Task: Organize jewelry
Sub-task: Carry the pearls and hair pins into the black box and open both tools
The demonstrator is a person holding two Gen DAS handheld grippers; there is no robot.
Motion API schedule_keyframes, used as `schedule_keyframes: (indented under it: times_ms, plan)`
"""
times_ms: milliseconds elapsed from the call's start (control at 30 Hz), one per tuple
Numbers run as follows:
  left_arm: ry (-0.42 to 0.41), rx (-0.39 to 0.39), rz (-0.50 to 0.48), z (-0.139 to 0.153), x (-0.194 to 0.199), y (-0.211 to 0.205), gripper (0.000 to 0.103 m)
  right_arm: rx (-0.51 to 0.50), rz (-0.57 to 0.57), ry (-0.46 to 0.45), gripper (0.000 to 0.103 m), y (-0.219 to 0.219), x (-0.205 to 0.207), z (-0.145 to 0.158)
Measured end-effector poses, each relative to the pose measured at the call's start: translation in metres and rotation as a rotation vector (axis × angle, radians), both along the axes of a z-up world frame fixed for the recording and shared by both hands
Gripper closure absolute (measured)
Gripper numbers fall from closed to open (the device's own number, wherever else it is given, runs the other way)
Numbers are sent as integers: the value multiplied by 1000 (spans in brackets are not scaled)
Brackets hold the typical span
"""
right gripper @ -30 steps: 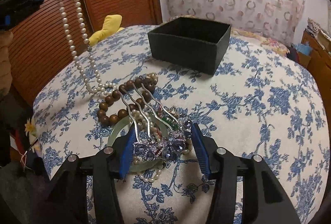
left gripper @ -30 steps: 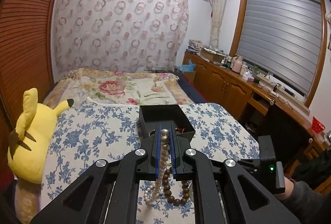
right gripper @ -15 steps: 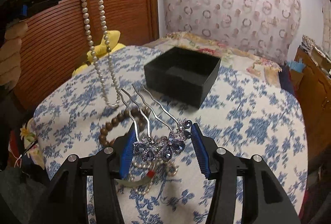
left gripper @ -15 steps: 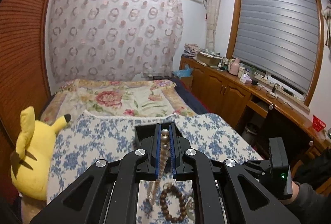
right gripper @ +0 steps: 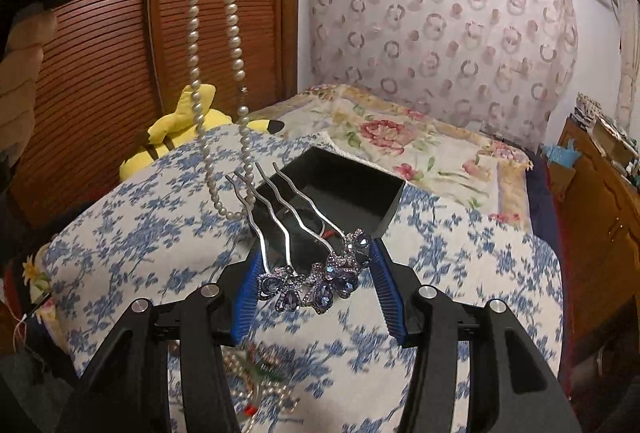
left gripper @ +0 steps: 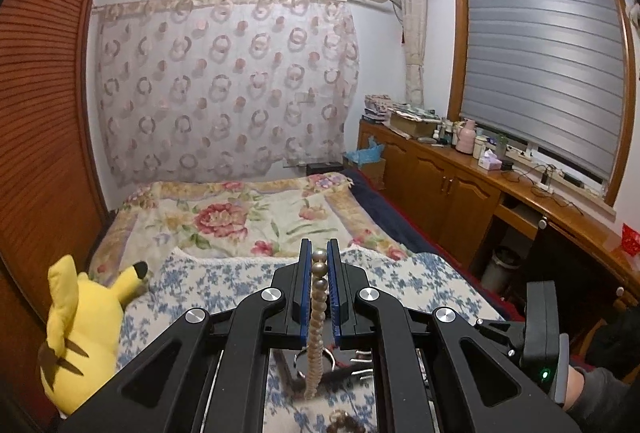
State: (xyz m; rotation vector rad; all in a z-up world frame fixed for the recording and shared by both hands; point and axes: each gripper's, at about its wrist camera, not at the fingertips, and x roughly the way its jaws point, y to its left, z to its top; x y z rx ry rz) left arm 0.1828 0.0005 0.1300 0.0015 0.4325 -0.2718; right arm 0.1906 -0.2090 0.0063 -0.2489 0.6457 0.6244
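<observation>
Only my right wrist view shows the pearl necklace (right gripper: 236,45) hanging full-length from my left gripper (left gripper: 319,297), clamped narrow; right gripper (right gripper: 314,283) grips the jeweled hair comb (right gripper: 316,281).

Bed (right gripper: 460,273) w/ blue-floral cloth carries open black box (right gripper: 340,193) mid-surface, loose jewelry heap (right gripper: 260,373) (pearls, red bit, blurred) nr front edge, yellow plush (right gripper: 188,129) at far-left edge by the wardrobe.
</observation>
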Motion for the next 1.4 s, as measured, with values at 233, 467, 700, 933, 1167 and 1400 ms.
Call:
schedule_keyframes:
  times_ms: [233,467,700,933,1167,1400]
  plan:
    - [37,22,2,-5,38,-15,96,-33,-16,4,49,12,33,-4]
    - [118,34,25,-45,76,-14,96,-44,-36,24,49,19,56,-21]
    - [217,44,54,-105,95,-6,86,-72,-33,36,49,27,74,-38]
    - [218,25,72,-116,86,9,62,-93,-47,42,49,38,94,-44]
    - [189,32,88,-126,63,25,24,-124,-54,56,49,54,115,-49]
    - [195,27,89,-143,47,40,8,-146,-74,68,47,59,121,-57]
